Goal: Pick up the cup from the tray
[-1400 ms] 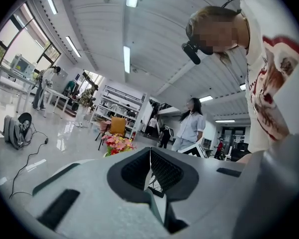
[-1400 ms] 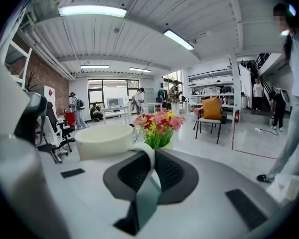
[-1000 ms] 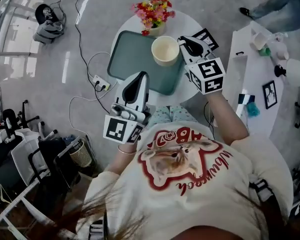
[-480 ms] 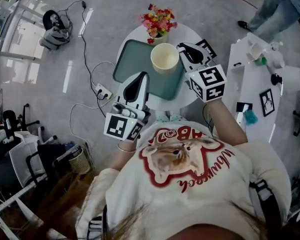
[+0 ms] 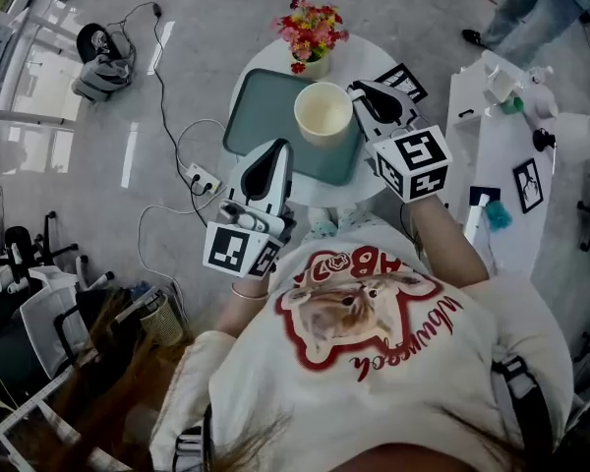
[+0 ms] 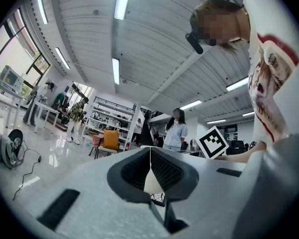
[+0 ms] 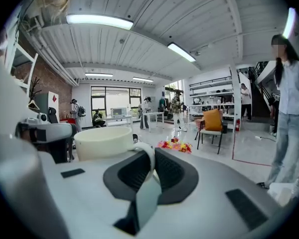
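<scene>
Right gripper [image 5: 364, 99], pinching the handle of the cup [image 5: 324, 113] at upper centre, should rise vertically with the cup level.

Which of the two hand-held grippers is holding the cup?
The right hand-held gripper: its jaws clamp the cream cup by its handle. The left hand-held gripper is shut on nothing.
</scene>
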